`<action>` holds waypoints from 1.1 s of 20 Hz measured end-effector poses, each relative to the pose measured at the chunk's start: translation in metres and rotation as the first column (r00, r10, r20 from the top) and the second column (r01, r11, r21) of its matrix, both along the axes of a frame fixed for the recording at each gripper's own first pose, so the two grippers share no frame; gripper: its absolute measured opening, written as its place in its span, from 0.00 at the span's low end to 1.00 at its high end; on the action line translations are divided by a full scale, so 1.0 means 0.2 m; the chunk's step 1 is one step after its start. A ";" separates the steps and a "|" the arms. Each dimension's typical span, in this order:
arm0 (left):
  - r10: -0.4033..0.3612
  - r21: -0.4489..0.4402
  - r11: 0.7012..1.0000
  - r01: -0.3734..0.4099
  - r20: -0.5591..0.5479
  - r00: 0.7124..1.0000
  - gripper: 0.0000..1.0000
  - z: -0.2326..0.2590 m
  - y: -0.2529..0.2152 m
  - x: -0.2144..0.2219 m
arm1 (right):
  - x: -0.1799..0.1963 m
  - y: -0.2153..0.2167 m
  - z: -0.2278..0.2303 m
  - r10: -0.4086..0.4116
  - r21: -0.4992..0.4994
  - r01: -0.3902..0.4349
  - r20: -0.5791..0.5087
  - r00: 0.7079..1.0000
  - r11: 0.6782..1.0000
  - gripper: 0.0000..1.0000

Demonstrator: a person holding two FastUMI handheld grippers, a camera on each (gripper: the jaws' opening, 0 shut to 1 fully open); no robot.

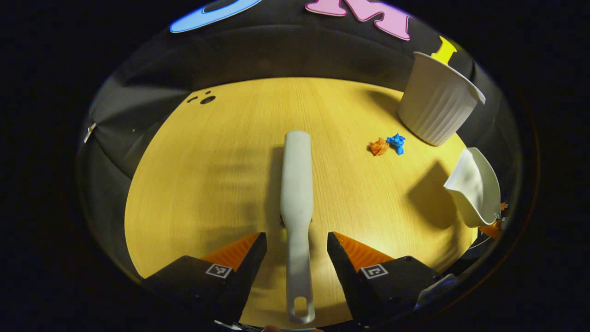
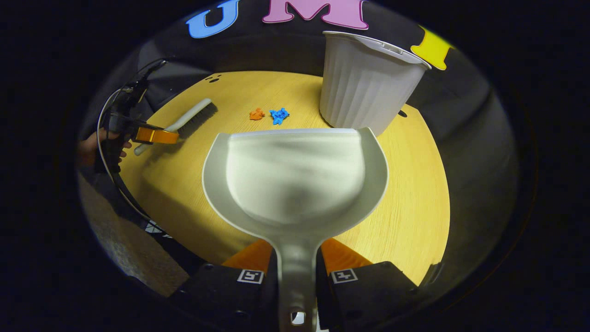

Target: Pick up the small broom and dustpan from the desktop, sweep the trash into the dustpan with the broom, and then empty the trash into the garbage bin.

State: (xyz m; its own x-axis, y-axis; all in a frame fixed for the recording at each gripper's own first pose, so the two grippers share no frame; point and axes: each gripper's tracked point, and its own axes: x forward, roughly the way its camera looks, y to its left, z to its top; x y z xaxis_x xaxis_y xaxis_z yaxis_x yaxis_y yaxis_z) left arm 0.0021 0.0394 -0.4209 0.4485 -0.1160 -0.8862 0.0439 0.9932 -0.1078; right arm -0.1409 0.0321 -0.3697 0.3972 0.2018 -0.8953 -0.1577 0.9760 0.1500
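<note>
The small grey broom (image 1: 296,184) lies flat on the wooden table (image 1: 207,175), bristle end away from me. My left gripper (image 1: 297,244) is open, one finger on each side of the handle, with a gap on both sides. My right gripper (image 2: 296,258) is shut on the handle of the white dustpan (image 2: 295,175), held above the table with its mouth facing forward. An orange scrap (image 1: 379,146) and a blue scrap (image 1: 396,143) of crumpled trash lie together beside the white ribbed garbage bin (image 1: 435,103). In the right gripper view the broom (image 2: 191,117) and left gripper (image 2: 156,135) are at the far left.
The bin (image 2: 364,83) stands upright at the table's far edge, just behind the dustpan's lip. A hand (image 2: 99,143) and cables sit at the left table edge. A few small dark holes (image 1: 205,98) mark the far left corner of the tabletop.
</note>
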 end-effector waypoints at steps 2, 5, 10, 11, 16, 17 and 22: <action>-0.018 0.011 1.000 0.018 -0.023 1.000 0.83 -0.06 -0.01 0.04 | -0.01 0.00 0.00 0.003 -0.002 -0.003 -0.003 1.000 1.000 0.38; -0.034 0.019 0.999 0.036 -0.064 0.997 0.72 -0.12 -0.03 0.05 | -0.03 0.01 0.00 0.007 0.002 -0.007 -0.006 1.000 1.000 0.38; -0.071 0.043 0.996 0.075 -0.076 0.995 0.48 -0.13 -0.05 0.08 | -0.04 0.03 0.03 0.035 0.001 -0.035 -0.006 0.999 0.999 0.38; -0.088 0.045 0.995 0.092 -0.076 0.993 0.45 -0.14 -0.05 0.09 | -0.05 0.04 0.03 0.048 0.002 -0.048 -0.008 0.999 0.999 0.38; -0.199 0.137 0.970 0.200 -0.024 0.980 0.28 -0.09 -0.07 0.28 | -0.03 0.06 0.02 0.144 0.025 -0.142 -0.106 0.984 0.990 0.38; -0.231 0.139 0.963 0.230 -0.008 0.973 0.27 -0.08 -0.10 0.34 | -0.02 0.06 0.02 0.158 0.034 -0.155 -0.130 0.979 0.987 0.34; -0.354 0.126 0.929 0.347 0.043 0.934 0.27 -0.05 -0.26 0.61 | -0.01 0.05 -0.05 0.224 0.022 -0.225 -0.219 0.950 0.974 0.38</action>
State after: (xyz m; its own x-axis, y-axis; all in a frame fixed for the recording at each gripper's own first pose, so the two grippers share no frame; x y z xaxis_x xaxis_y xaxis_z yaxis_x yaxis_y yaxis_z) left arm 0.1248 -0.0124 -0.4314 0.4537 -0.1752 -0.8738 0.3945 0.9187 0.0206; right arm -0.1423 0.0421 -0.3799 0.1360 0.2605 -0.9559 -0.3361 0.9197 0.2028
